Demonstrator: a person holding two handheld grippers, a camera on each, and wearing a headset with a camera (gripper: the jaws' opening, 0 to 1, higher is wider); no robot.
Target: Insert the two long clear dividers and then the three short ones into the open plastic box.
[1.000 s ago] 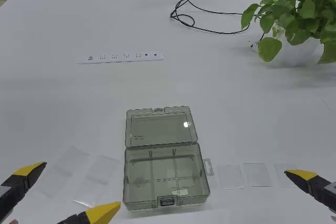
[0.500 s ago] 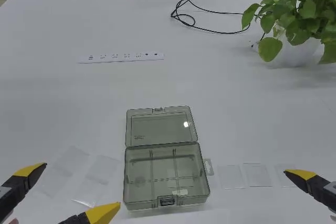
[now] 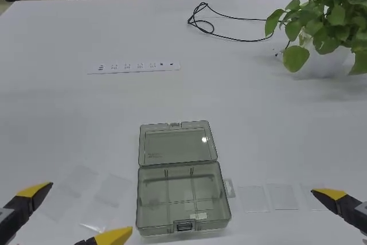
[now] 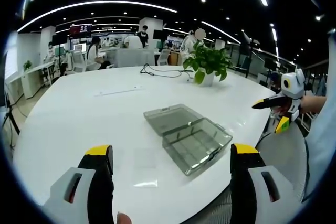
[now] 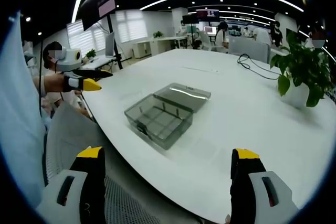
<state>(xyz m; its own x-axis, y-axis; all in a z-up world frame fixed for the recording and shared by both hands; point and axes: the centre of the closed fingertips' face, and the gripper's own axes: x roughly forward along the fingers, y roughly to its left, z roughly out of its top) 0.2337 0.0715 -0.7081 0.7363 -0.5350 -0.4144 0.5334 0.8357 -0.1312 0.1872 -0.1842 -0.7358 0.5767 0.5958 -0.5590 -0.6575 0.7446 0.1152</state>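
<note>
Long dividers (image 3: 110,190) lie flat left of box (image 3: 138,199), nearest left gripper (image 3: 74,214), jaws wide, empty; right gripper (image 5: 167,153) likewise gaping, empty, near short dividers (image 3: 253,198)

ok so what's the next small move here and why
Probably lower the left gripper onto the long divider nearest the open box. It and the right gripper are open and empty, both long pieces lie flat on the table left of the box, and they go in first.
</note>
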